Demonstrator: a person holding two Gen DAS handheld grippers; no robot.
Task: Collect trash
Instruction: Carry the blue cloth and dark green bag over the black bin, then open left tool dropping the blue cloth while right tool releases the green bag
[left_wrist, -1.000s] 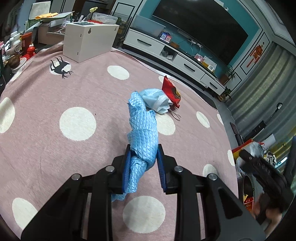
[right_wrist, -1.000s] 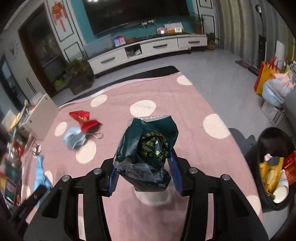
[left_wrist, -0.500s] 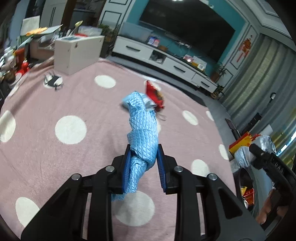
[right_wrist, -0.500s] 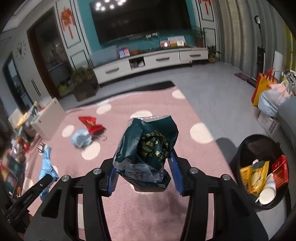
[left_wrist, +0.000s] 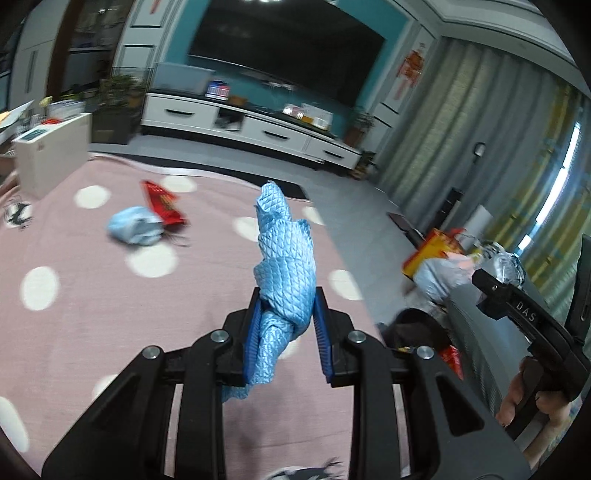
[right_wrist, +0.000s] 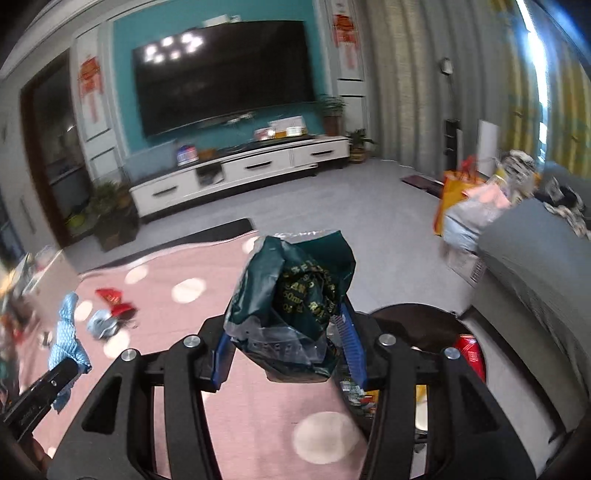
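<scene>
Wrapper (left_wrist: 160, 202) touches mask (left_wrist: 135, 230) on rug (left_wrist: 92, 295), cabinet (left_wrist: 243, 125) behind.

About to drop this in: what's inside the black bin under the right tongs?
The round black trash bin shows a red packet and yellow scraps near its rim. The right tongs and their crumpled dark green bag cover the rest.

Both tongs (left_wrist: 284, 328) lifted (toward bin (right_wrist: 417, 325)).
</scene>
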